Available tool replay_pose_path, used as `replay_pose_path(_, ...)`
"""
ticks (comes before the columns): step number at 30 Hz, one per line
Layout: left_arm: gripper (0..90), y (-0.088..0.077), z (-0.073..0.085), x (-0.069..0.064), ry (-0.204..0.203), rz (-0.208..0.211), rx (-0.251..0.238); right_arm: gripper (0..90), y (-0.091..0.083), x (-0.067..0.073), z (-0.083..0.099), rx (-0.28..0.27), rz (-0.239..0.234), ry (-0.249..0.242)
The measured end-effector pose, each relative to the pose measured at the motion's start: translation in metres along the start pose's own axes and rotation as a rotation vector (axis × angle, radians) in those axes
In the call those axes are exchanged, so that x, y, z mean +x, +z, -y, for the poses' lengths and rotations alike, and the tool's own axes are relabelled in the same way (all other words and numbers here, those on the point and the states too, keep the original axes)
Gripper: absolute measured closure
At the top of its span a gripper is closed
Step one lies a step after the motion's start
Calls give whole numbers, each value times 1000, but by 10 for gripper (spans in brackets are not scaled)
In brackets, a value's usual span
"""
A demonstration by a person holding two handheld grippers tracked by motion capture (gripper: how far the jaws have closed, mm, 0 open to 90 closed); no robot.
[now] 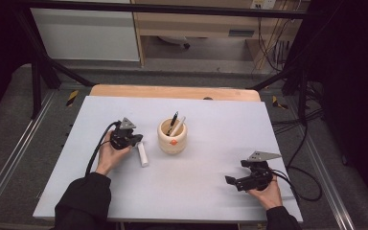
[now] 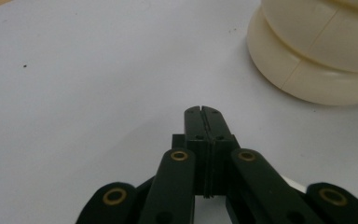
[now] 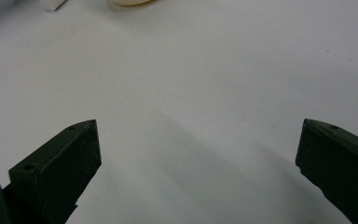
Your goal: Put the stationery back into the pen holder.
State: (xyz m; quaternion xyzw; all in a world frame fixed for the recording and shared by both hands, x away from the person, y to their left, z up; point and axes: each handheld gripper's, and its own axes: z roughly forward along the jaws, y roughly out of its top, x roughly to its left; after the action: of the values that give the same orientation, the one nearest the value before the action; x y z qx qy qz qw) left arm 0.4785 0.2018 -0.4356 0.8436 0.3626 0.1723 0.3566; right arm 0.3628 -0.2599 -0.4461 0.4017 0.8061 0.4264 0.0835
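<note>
Two pens in cup; white marker left on desk. Left claw pressed together, empty; right claw spread, idle.

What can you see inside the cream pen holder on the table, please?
Inside the cream pen holder, a black pen and a white pen lean upright. Their lower ends and the holder's bottom are hidden by its wall.

A grey table bears a cream pot and a white tube.
</note>
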Motion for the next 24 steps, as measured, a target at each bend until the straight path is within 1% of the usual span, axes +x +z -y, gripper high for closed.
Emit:
replay_pose_path(2, 896, 2, -2, 0, 7, 8, -6, 7, 0, 0, 0, 0, 1, 0)
replay_pose_path(3, 896, 3, -2, 0, 3, 13, -5, 7, 0, 0, 0, 1, 1, 0)
replay_pose_path(6, 896, 7, 0, 1, 14, 15, 28, 7, 0, 0, 0, 0, 0, -2)
replay_pose_path(12, 896, 3, 2, 1, 13, 25, 48, 7, 0, 0, 0, 0, 0, 0)
replay_pose_path(16, 896, 1, 4, -2, 23, 36, 65, 7, 0, 0, 0, 0, -1, -1)
replay_pose_path(18, 896, 0, 5, -4, 34, 38, 83, 7, 0, 0, 0, 1, 0, -1)
replay_pose_path(20, 896, -2, 6, -6, 42, 50, 95, 7, 0, 0, 0, -1, 1, 0)
replay_pose_path(22, 896, -4, 7, -10, 44, 57, 86, 7, 0, 0, 0, 2, 0, -1)
replay_pose_path(24, 896, -7, 9, -14, 48, 65, 92, 7, 0, 0, 0, 2, 0, 0)
